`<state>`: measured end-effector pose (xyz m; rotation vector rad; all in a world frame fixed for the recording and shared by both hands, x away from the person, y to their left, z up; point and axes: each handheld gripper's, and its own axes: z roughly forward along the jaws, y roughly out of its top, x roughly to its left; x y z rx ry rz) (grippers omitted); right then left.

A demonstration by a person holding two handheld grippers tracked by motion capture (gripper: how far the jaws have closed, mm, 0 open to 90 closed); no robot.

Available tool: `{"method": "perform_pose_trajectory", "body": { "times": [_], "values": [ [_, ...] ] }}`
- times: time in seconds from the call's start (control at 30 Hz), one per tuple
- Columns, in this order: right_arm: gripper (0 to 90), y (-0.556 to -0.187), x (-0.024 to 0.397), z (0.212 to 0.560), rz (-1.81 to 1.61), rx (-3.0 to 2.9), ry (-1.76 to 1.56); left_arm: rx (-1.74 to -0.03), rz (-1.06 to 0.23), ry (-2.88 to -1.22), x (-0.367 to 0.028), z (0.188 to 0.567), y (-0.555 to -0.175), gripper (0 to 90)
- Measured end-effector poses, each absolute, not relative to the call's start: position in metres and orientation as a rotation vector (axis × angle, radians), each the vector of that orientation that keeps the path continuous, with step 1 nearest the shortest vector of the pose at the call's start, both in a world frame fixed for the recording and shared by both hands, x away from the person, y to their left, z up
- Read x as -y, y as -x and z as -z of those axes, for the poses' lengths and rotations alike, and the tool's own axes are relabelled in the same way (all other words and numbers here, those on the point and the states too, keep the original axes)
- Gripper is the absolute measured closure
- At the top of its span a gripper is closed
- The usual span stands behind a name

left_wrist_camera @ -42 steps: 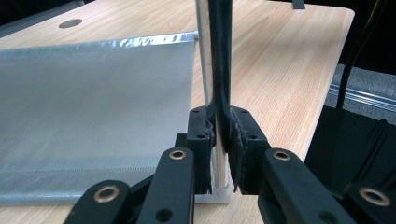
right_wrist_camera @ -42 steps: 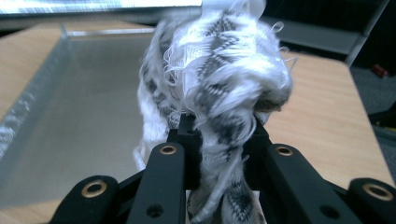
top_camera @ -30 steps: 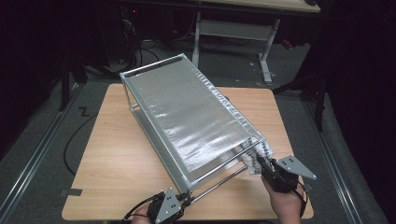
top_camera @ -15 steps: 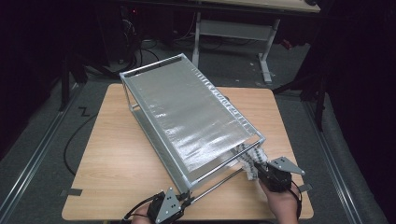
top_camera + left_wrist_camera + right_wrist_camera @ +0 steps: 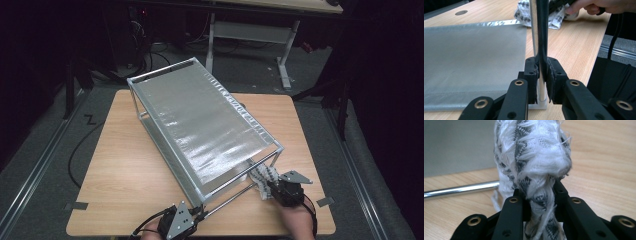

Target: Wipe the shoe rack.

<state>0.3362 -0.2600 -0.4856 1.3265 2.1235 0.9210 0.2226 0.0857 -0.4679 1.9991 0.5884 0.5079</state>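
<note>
**Metal rack steadied at the counter's near edge as the cloth is brought to its frame**

A silver metal rack [image 5: 200, 130], its shelves covered in grey sheeting, is seen lying slantwise across the wooden counter [image 5: 125, 175], one end towards the far left corner and the other towards the near right corner. At the near edge, the left hand-held gripper [image 5: 196, 216] is clenched on a chrome rod [image 5: 539, 47] of the rack's frame; in the left gripper view the rod is seen pinched between the padded jaws. Near the near right corner, a bunched white-and-grey patterned cloth [image 5: 534, 162] is grasped by the right hand-held gripper [image 5: 269, 186], its jaws closed on the wad. The cloth is held low against the counter, just beside the rack's near right leg and close to a chrome bar [image 5: 461, 190].

The work is judged to be at an early stage: the rack has been secured and the cloth positioned, but how much of the frame has been wiped cannot be told. The wiping of the rods and shelves appears to be left to do.
</note>
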Motion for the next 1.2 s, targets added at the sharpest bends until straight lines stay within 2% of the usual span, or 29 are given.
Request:
{"method": "perform_pose_trajectory", "body": {
  "times": [0.2, 0.4, 0.53, 0.7, 1.2],
  "values": [
    [75.6, -0.336, 0.26, 0.489, -0.899, -2.153, -1.324, -0.58, -0.501, -2.001, -0.085, 0.468, -0.224, 79.3],
    [75.6, -0.309, 0.272, 0.467, -0.94, -2.111, -1.32, -0.552, -0.487, -2.024, -0.083, 0.466, -0.228, 79.2],
    [75.6, -0.287, 0.283, 0.456, -0.93, -2.083, -1.289, -0.569, -0.501, -2.047, -0.092, 0.463, -0.232, 78.9],
    [75.5, -0.281, 0.296, 0.447, -1.017, -2.011, -1.347, -0.614, -0.513, -2.045, -0.112, 0.463, -0.23, 78.8],
    [74.6, -0.308, 0.27, 0.436, -1.054, -1.958, -1.227, -0.708, -0.581, -2.008, -0.143, 0.465, -0.204, 78.4]
  ]
}}
